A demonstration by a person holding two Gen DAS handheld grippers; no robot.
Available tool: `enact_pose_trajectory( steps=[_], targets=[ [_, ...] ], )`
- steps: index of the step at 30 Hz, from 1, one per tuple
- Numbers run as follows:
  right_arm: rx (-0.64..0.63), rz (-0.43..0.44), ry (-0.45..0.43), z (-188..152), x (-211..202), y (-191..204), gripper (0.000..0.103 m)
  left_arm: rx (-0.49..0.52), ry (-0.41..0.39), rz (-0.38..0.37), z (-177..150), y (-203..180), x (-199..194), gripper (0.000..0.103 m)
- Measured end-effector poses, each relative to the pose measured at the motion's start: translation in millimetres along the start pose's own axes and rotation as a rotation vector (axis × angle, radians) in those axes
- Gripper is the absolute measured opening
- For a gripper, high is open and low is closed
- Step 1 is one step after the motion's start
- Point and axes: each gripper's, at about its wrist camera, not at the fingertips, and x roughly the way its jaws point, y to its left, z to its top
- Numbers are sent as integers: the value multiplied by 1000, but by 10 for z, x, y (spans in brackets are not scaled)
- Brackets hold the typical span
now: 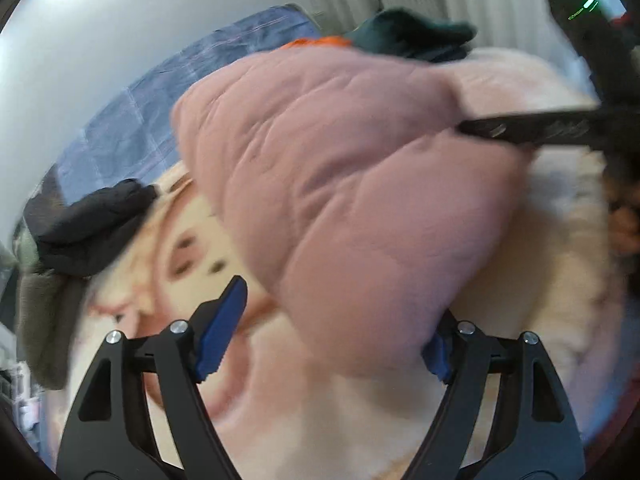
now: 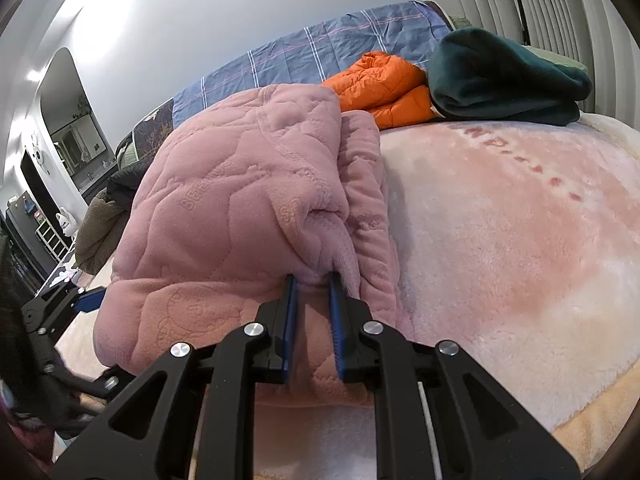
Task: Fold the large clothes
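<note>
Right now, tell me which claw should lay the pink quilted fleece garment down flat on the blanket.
Right. The right claw is shut on a bunched fold of the pink quilted fleece garment, holding it up off the fluffy pink blanket. The left claw is open and grips nothing.

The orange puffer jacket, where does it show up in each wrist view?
Left wrist: orange puffer jacket is a sliver at top centre, behind the pink garment.
Right wrist: upper centre-right, on the bed.
Shared landmark: the dark green fleece touching its right side.
</note>
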Motion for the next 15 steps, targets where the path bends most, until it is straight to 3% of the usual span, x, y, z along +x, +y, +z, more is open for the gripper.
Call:
enact_pose_trajectory(
  steps=[3,5,7,11,13,15],
  targets=[
    [3,17,8,-14,3,7,10,-75,54,27,-135,211,27,80],
    [0,22,16,0,3,18,10,-117,61,-23,-220,295,1,80],
    [0,19,18,8,0,19,10,-96,50,-54,-216,260,-91,73],
    [17,48,16,-2,-22,-7,10,-48,53,-221,-172,204,-421,31],
    [20,56,14,-1,-20,-9,11,-43,33,-272,-77,255,-595,28],
    [17,56,13,2,-20,2,11,-54,-42,-262,85,349,-749,28]
  ],
)
